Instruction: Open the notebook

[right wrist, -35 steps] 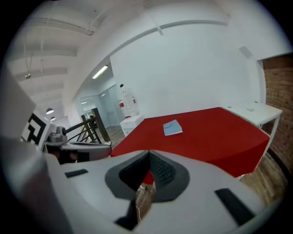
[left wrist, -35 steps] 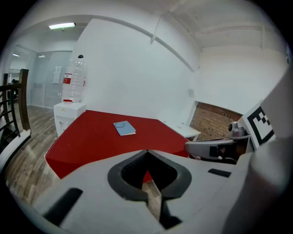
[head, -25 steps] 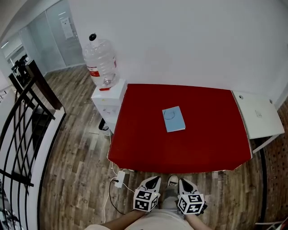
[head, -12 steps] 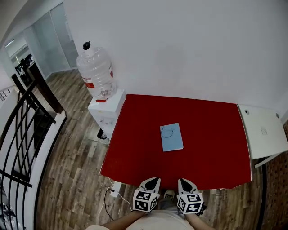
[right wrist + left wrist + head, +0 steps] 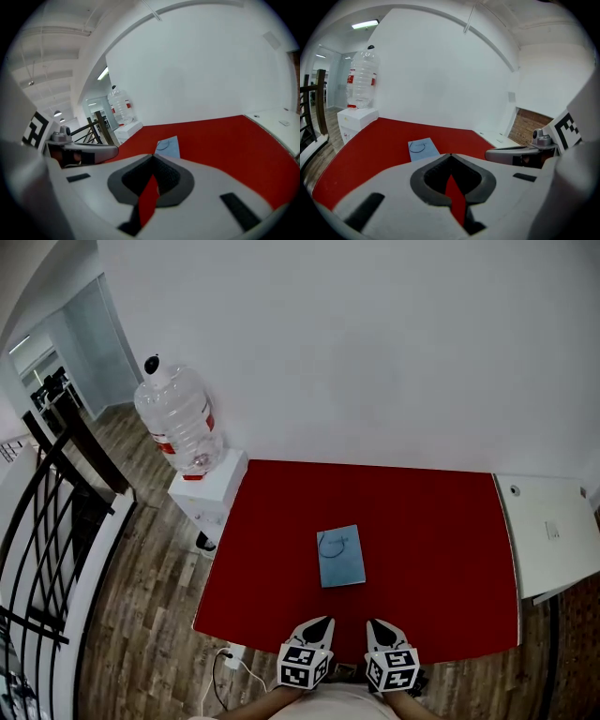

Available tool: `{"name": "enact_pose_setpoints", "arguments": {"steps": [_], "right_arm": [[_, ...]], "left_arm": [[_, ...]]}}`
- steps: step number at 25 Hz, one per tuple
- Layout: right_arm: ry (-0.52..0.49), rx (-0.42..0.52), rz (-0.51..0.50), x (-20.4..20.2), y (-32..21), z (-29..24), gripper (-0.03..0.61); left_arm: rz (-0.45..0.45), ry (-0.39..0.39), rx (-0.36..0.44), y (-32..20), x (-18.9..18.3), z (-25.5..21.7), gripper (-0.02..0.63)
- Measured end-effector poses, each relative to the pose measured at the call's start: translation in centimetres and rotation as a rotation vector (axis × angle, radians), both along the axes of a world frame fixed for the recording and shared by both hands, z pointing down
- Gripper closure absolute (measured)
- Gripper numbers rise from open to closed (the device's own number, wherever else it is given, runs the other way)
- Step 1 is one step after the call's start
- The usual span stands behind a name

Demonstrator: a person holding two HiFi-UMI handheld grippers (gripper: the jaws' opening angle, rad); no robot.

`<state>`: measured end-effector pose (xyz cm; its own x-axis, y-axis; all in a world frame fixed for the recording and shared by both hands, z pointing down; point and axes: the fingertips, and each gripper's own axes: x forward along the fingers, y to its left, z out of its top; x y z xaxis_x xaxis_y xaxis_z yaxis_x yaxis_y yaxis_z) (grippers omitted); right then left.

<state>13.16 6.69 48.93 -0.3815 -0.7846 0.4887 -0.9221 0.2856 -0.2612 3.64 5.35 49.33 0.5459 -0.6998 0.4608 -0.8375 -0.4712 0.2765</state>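
A closed light-blue notebook (image 5: 340, 557) with a thin dark elastic loop on its cover lies flat near the middle of the red table (image 5: 441, 559). My left gripper (image 5: 319, 622) and right gripper (image 5: 375, 624) hover side by side over the table's front edge, just short of the notebook, both shut with nothing in them. The left gripper view has the notebook (image 5: 423, 148) ahead and slightly left of the closed tips (image 5: 450, 154). Seen from the right gripper view, the notebook (image 5: 169, 146) lies just beyond the closed tips (image 5: 153, 156).
A white water dispenser with a large bottle (image 5: 178, 423) stands against the table's left side. A white side table (image 5: 553, 531) adjoins the right side. A black railing (image 5: 47, 521) runs at far left. A white wall backs the table, and a power strip (image 5: 232, 652) lies on the floor.
Both grippers have come forward from over the floor to the table's front edge. The notebook now lies much closer to them. Their jaws stay shut.
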Motion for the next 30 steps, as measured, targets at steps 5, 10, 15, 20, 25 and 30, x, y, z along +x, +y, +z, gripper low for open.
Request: {"name": "enact_pose_setpoints", "arguments": {"steps": [5, 10, 15, 20, 25, 30], "right_arm": [[-0.031, -0.017, 0.007, -0.1, -1.9, 0.4, 0.572], [-0.03, -0.026, -0.012, -1.3, -3.7, 0.3, 0.572], [-0.021, -0.033, -0.022, -2.4, -4.7, 0.6, 0.572], [-0.012, -0.037, -0.013, -2.6, -5.6, 0.9, 0.572], [-0.008, -0.046, -0.001, -2.4, -6.1, 1.4, 0.572], [0.016, -0.026, 0.002, -2.4, -8.0, 1.9, 0.572]], "left_arm": [[0.005, -0.018, -0.026, -1.9, -0.1, 0.6, 0.609], [0.009, -0.03, -0.025, -4.0, -1.4, 0.1, 0.609], [0.013, -0.037, -0.034, -5.1, -2.3, 0.4, 0.609], [0.015, -0.025, -0.034, -6.4, -2.8, 0.6, 0.609], [-0.001, -0.014, -0.054, -7.1, -2.9, 1.1, 0.609], [-0.018, -0.031, -0.053, -8.9, -3.6, 2.0, 0.609]]}}
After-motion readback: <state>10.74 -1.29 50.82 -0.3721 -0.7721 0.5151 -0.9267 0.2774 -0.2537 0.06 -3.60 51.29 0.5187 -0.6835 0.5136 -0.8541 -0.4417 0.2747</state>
